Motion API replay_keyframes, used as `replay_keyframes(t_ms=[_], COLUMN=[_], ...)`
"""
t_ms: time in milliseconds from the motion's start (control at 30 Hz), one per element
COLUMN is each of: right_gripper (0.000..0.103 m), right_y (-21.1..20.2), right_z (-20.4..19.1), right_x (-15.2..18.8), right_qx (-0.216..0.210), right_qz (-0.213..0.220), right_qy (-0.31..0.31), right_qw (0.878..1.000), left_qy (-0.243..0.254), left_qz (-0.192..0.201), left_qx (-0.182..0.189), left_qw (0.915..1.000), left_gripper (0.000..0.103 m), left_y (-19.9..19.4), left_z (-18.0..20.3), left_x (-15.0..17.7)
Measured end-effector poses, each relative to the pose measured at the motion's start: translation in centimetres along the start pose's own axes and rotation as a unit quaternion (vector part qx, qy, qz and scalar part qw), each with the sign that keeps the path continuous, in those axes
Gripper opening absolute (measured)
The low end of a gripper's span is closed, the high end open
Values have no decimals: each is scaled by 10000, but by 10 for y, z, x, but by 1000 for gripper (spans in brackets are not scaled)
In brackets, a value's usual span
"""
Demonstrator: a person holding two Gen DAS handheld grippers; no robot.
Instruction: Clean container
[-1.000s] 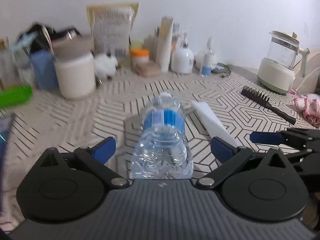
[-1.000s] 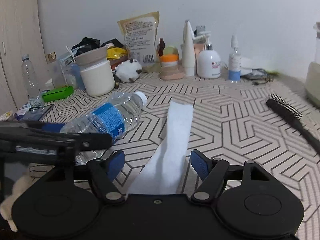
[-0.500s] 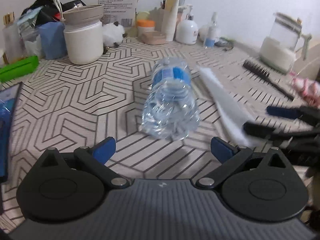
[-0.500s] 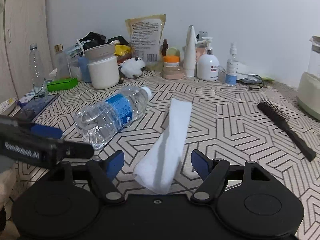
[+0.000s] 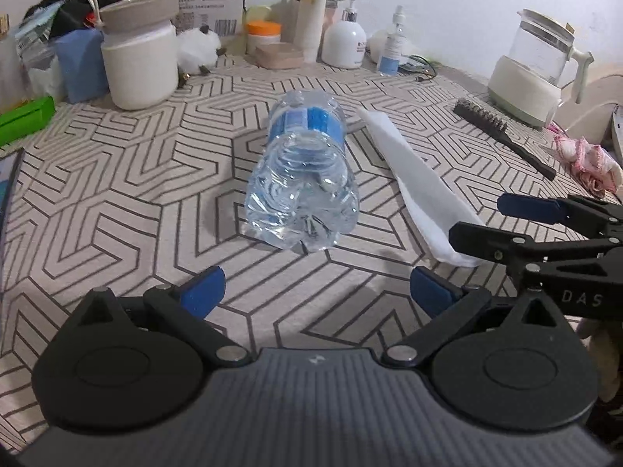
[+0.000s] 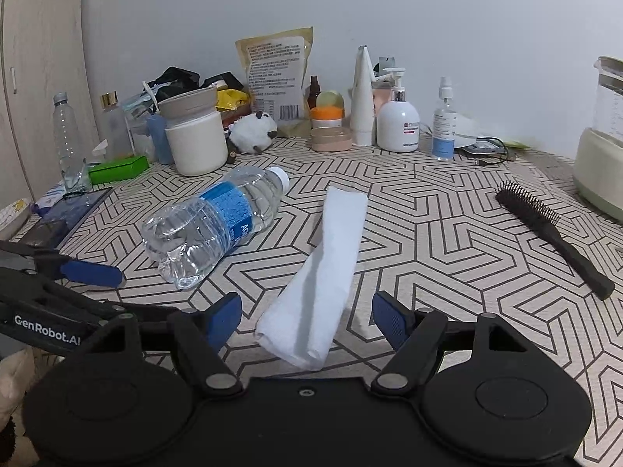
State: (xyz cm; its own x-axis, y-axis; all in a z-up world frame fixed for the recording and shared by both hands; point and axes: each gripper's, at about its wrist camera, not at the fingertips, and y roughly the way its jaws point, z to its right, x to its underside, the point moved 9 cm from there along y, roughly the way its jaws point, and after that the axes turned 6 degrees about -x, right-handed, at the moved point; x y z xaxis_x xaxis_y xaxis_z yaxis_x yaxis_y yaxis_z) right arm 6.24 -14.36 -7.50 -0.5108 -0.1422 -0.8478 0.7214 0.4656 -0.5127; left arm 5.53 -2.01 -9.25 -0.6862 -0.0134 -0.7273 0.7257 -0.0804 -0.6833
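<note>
The water bottle (image 5: 301, 171) lies on its side on the patterned tabletop (image 5: 117, 194), base toward you, white cap pointing to the back clutter. It is clear plastic with a blue label band and looks nearly empty: judge it light, thin-walled, easy to dent, and round enough to roll if nudged. The ribbed body just below the label looks the best place to take hold; the crumpled base would likely slip.

Just right of the bottle, apart from it, lies a folded white cloth (image 6: 323, 272), long and limp. It should bunch under the pads, so take it near its close end.

Your left hand-held gripper (image 5: 317, 290) stands wide with nothing between its blue pads, short of the bottle's base. Your right hand-held gripper (image 6: 307, 317) is also wide; the near end of the cloth lies between its pads, not pinched.

Further out: a black hairbrush (image 6: 553, 233) to the right, a glass kettle (image 5: 537, 66) at the far right, a white jar (image 5: 138, 66) and toiletry bottles along the wall.
</note>
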Motion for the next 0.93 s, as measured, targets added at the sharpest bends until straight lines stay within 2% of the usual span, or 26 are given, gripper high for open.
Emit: replay_keyframes(t_ms=[267,933], right_gripper=[79,79], right_y=[1,8], right_z=[-1,-1], right_x=[2,7], right_qx=[6,-18], right_qz=[-37,-142], right_qy=[-61,-61], right_qw=[10000,9999], left_qy=[58,249], left_qz=[-170,-182], left_qx=[136,29], left_qw=[9997,9995], left_gripper=[103,103], left_y=[5,5], left_z=[3,4], left_x=[4,7])
